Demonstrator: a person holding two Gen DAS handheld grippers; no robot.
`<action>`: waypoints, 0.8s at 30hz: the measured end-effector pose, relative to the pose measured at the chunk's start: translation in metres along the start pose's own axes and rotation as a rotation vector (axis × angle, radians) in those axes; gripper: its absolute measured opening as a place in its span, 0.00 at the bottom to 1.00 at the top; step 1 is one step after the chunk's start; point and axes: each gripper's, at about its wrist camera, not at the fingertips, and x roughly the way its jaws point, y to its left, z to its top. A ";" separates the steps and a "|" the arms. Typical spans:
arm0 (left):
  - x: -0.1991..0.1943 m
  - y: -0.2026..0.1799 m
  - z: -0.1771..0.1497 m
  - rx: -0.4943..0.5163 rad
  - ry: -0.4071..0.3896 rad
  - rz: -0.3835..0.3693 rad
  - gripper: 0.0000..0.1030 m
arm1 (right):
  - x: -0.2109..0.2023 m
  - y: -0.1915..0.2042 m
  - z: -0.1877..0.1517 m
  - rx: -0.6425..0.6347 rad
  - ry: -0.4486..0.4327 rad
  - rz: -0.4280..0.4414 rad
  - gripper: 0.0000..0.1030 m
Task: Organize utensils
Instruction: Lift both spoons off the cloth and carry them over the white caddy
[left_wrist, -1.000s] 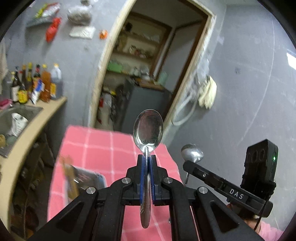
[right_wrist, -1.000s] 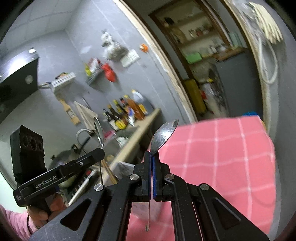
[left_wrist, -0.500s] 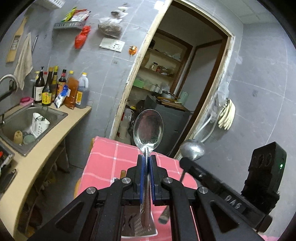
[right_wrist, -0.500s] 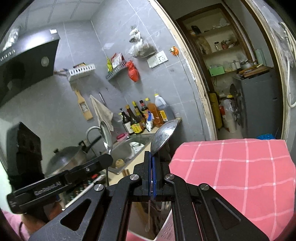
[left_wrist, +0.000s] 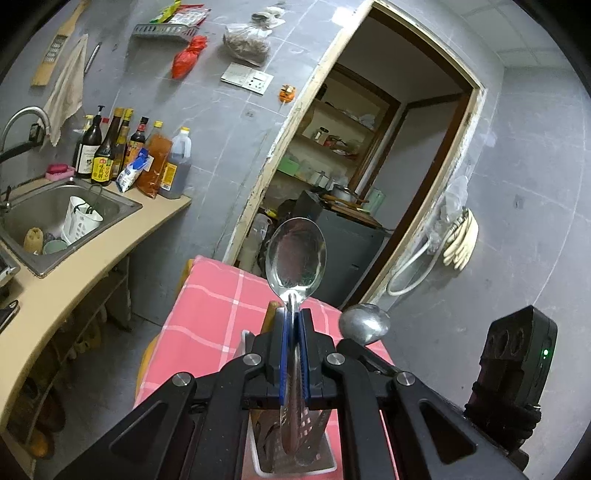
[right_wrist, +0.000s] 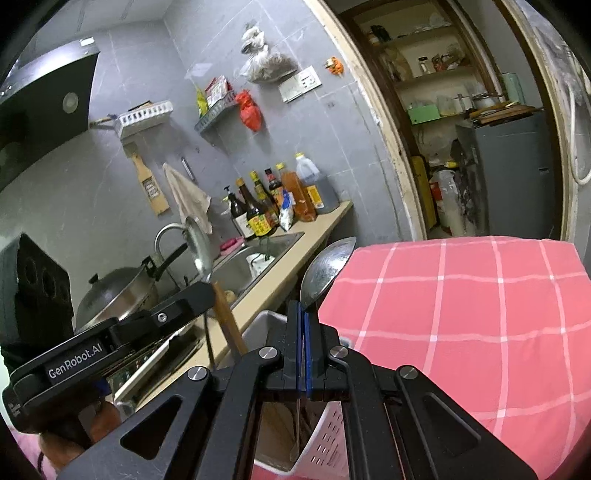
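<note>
My left gripper (left_wrist: 293, 325) is shut on a large steel spoon (left_wrist: 295, 254), bowl up, its handle hanging down into a white perforated utensil holder (left_wrist: 295, 469) on the pink checked table (left_wrist: 214, 306). My right gripper (right_wrist: 303, 314) is shut on a second steel spoon (right_wrist: 327, 273), bowl up, handle hanging into the same holder (right_wrist: 332, 435). Each gripper shows in the other's view: the right one (left_wrist: 364, 325) beside the left, the left one (right_wrist: 199, 288) to the left. A wooden handle (right_wrist: 229, 325) stands in the holder.
A counter (left_wrist: 85, 273) with a steel sink (left_wrist: 48, 218) and several sauce bottles (left_wrist: 122, 151) runs along the left. A lidded wok (right_wrist: 118, 291) sits on the stove. A doorway (left_wrist: 354, 166) to a pantry lies beyond the table. The grey wall (left_wrist: 535, 184) is on the right.
Both grippers have tilted upward and drawn over the utensil holder. The spoon handles now hang inside it. Both stay shut on their spoons.
</note>
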 end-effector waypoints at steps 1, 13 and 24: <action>0.000 -0.001 -0.002 0.007 0.000 0.001 0.06 | 0.000 0.001 -0.002 -0.007 0.004 0.002 0.02; -0.003 -0.004 -0.004 0.023 0.004 -0.002 0.06 | -0.001 -0.001 -0.008 -0.004 0.031 0.009 0.02; -0.007 0.000 -0.002 0.009 0.018 -0.025 0.06 | -0.003 0.002 -0.011 -0.007 0.043 0.016 0.02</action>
